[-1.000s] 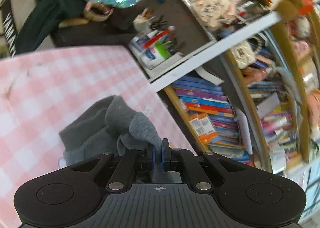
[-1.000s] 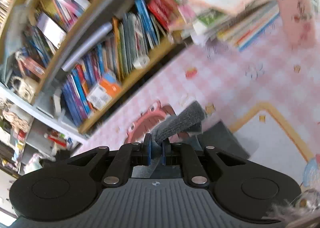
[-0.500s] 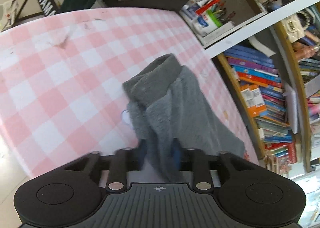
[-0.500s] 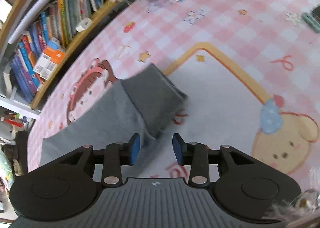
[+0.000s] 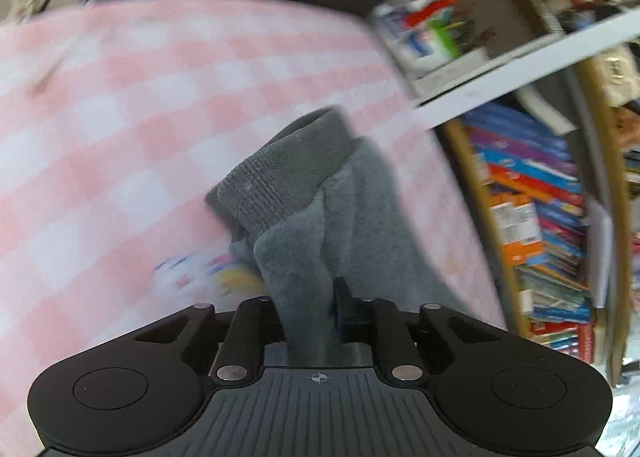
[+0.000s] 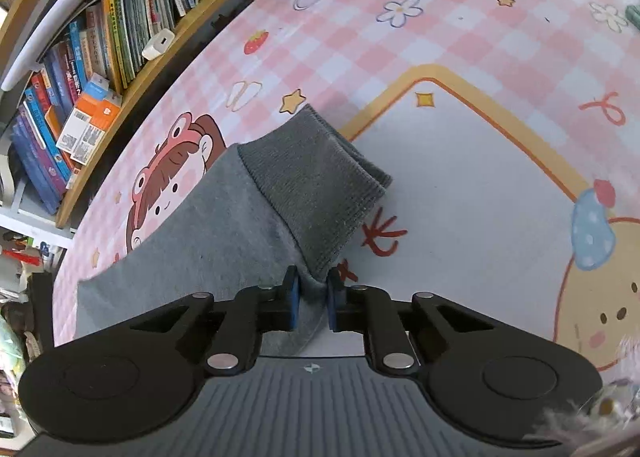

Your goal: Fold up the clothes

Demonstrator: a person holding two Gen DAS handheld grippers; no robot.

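pink checked table [image 6: 460, 29], bookshelf [image 6: 80, 69] along its far left edge. grey garment [image 6: 224, 225] flat on table, ribbed cuff [image 6: 316, 193] folded over. left gripper [image 5: 308, 309] and right gripper [image 6: 311, 303] closing, fabric pinched in each.

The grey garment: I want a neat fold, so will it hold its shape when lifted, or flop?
The grey garment will probably flop: it already bunches between the closing left gripper fingers. Its fleecy surface suggests it is light and unlikely to slip. The ribbed cuff looks thicker and may hold its form slightly better.
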